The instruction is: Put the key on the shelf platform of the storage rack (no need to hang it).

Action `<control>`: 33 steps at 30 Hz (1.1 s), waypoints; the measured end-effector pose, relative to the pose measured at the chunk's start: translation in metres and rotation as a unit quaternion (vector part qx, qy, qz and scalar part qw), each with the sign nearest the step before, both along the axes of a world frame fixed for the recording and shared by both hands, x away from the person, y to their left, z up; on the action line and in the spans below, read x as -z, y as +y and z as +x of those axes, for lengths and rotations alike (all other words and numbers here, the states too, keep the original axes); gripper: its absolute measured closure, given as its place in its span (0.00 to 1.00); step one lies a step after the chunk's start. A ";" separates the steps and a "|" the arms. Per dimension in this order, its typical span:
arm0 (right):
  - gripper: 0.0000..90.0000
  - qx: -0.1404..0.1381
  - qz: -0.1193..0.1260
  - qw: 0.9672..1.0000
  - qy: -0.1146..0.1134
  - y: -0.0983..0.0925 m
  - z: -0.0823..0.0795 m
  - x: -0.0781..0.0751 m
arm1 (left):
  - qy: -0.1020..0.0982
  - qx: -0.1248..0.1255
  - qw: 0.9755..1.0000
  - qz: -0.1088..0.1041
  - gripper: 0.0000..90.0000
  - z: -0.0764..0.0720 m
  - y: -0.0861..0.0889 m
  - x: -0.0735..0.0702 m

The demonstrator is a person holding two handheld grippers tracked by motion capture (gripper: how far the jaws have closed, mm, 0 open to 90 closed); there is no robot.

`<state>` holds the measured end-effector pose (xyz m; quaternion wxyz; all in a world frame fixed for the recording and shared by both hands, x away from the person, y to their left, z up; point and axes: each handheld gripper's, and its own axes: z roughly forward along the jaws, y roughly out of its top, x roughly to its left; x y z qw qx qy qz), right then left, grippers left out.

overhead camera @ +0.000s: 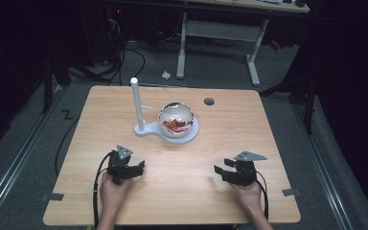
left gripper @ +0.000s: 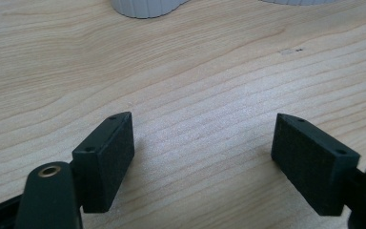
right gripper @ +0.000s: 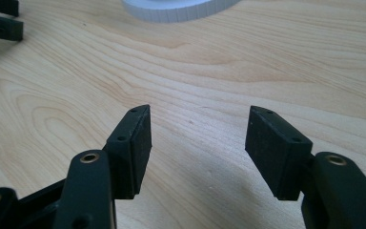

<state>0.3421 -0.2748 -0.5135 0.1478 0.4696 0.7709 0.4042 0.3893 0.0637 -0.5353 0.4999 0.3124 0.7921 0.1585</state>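
Observation:
A white stand (overhead camera: pixel 146 128) with an upright post (overhead camera: pixel 136 103) sits mid-table, and its round base carries a shiny ball-like bowl (overhead camera: pixel 176 119) with something red inside. My left gripper (overhead camera: pixel 140 167) rests low over the wooden table (overhead camera: pixel 230 124) at front left, held in a hand. Its jaws are open with bare wood between them (left gripper: pixel 202 129). At front right, my right gripper (overhead camera: pixel 222 166) is open too, narrower, with nothing between its pads (right gripper: pixel 198 119). The stand's white base edge (left gripper: pixel 147 7) (right gripper: pixel 181 9) lies well ahead of both grippers.
A small dark round hole (overhead camera: pixel 209 101) marks the table's far right area. Black jaws of the left gripper (right gripper: pixel 0 21) show at the upper left in the right gripper view. Beyond the table a white desk frame (overhead camera: pixel 218 33) and cables stand on the grey floor.

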 end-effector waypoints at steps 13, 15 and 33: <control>0.49 0.021 -0.037 0.999 -0.007 -0.002 0.006 0.012 | 0.001 -0.001 1.000 -0.002 0.25 0.000 0.000 0.000; 0.49 0.023 -0.042 0.999 -0.010 -0.002 0.007 0.013 | -0.001 0.001 1.000 0.000 0.25 0.000 0.000 0.000; 0.48 0.050 -0.090 0.995 -0.013 -0.004 0.012 0.017 | 0.000 0.001 1.000 -0.002 0.25 0.000 0.000 0.000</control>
